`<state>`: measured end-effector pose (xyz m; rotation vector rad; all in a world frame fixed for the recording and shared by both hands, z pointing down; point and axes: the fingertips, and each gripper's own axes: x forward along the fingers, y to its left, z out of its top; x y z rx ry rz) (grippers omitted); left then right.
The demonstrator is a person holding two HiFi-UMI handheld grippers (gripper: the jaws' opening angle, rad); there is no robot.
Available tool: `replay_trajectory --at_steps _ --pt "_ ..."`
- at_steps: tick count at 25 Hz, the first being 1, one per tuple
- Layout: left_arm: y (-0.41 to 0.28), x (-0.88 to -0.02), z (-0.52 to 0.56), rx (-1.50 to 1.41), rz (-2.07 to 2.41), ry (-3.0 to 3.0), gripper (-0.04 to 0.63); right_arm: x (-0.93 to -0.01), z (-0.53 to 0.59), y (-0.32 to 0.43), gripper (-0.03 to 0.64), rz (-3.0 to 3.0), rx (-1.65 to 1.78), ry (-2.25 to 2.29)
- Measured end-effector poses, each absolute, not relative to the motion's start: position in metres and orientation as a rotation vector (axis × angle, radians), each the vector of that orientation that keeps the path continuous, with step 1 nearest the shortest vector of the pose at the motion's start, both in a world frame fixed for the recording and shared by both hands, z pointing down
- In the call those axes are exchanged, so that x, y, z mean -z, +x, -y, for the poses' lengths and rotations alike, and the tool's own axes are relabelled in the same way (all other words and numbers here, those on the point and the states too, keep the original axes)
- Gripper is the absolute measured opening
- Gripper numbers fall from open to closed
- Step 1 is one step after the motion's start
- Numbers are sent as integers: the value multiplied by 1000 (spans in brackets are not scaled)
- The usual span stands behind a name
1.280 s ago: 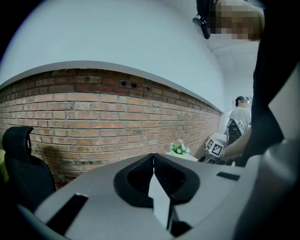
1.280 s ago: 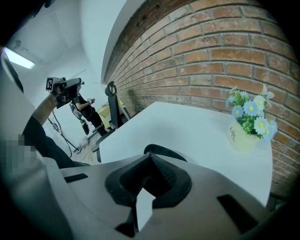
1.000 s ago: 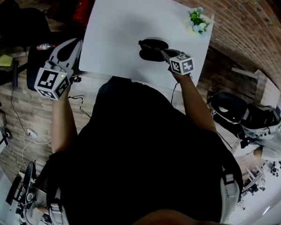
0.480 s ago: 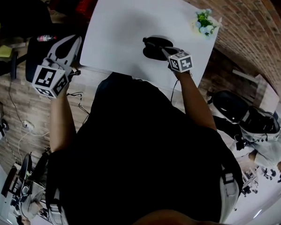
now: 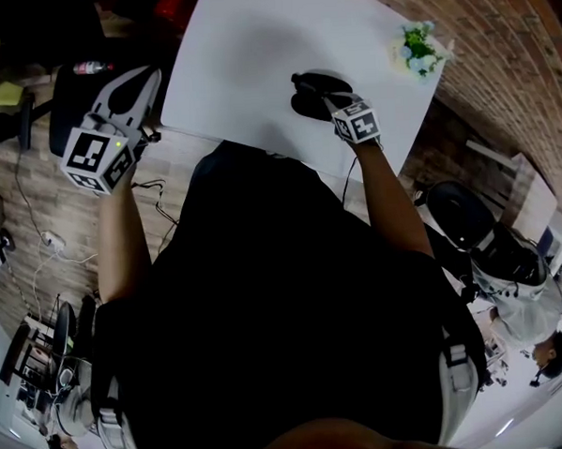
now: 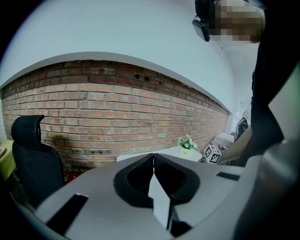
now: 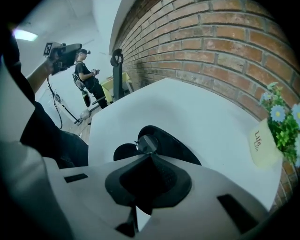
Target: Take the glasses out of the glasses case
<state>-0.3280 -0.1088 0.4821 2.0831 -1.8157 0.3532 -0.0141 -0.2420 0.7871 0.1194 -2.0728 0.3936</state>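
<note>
pinching with its two grey jaws pressed together, the right gripper (image 7: 149, 153) is closing on the lower rim of the dark-framed glasses (image 7: 148, 143), whose one round lens is showing just past the jaw tips, tilted up. right behind the lens, the black oval glasses case (image 7: 180, 148) is lying open on the white rectangular table (image 7: 197, 112), its dark hollow curving away to the right of the tips. a second dark rounded lobe is showing just left of the tips, and i cannot tell whether it belongs to the case or to the glasses. further out, to the right of this gripper, a small pale yellow pot of blue and white flowers with green leaves (image 7: 272, 136) is standing near the table's far corner, well apart from the case. beyond it the red brick wall (image 7: 211, 42) is running along the table's far side.

the left gripper (image 6: 153, 161) is hanging off the table's left edge, well apart from the case, its jaws meeting along a thin seam and holding nothing. ahead of it to the left, a black high-backed chair (image 6: 33, 159) is standing against the same wall. ahead to the right, the table corner with the flower pot is showing, with the right gripper's marker cube (image 6: 212, 153) just beside it.
</note>
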Motion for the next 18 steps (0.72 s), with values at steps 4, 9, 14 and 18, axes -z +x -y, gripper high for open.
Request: replay_trajectory --at_steps 4,9,14,18 --pt "-333 -488 111 -348 1816 2066 11 -797 244 -18 15 2065 -388 102" --pt "-340 -495 112 -348 1803 2053 11 -799 248 -27 35 2043 -338 94" --pt "-342 -499 110 -346 1801 2041 11 -804 244 -27 46 2013 -269 58" --pt "-346 -504 111 -343 1797 2028 11 -807 246 -29 54 1995 -236 40"
